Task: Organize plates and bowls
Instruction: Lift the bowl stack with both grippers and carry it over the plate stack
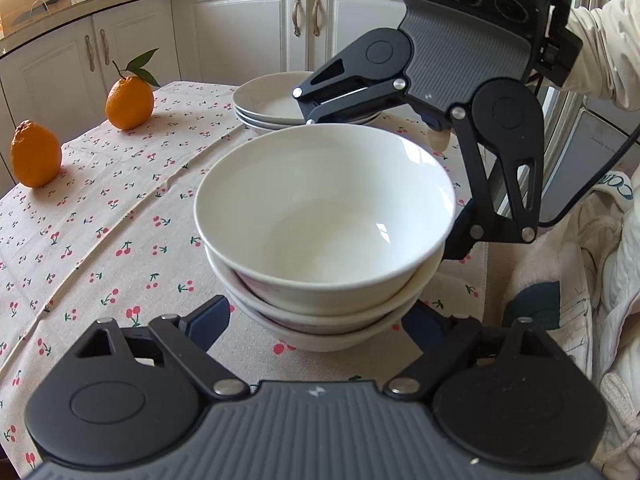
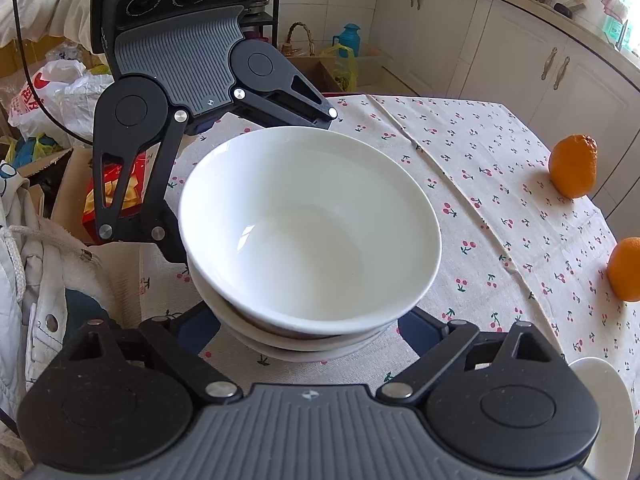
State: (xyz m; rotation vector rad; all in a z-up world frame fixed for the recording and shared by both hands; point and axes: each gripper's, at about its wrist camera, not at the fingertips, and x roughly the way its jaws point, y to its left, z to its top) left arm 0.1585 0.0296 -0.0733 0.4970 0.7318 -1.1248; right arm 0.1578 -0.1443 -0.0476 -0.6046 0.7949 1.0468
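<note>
With both grippers' jaws spread wide around the bowl stack (image 1: 326, 240) at frame centre, a lopsided squeeze risked toppling the tilted top bowl (image 2: 310, 228).

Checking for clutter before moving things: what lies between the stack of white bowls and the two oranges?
Only bare cherry-print tablecloth lies between the stack of white ceramic bowls and the two oranges; both wrist views show it.
</note>
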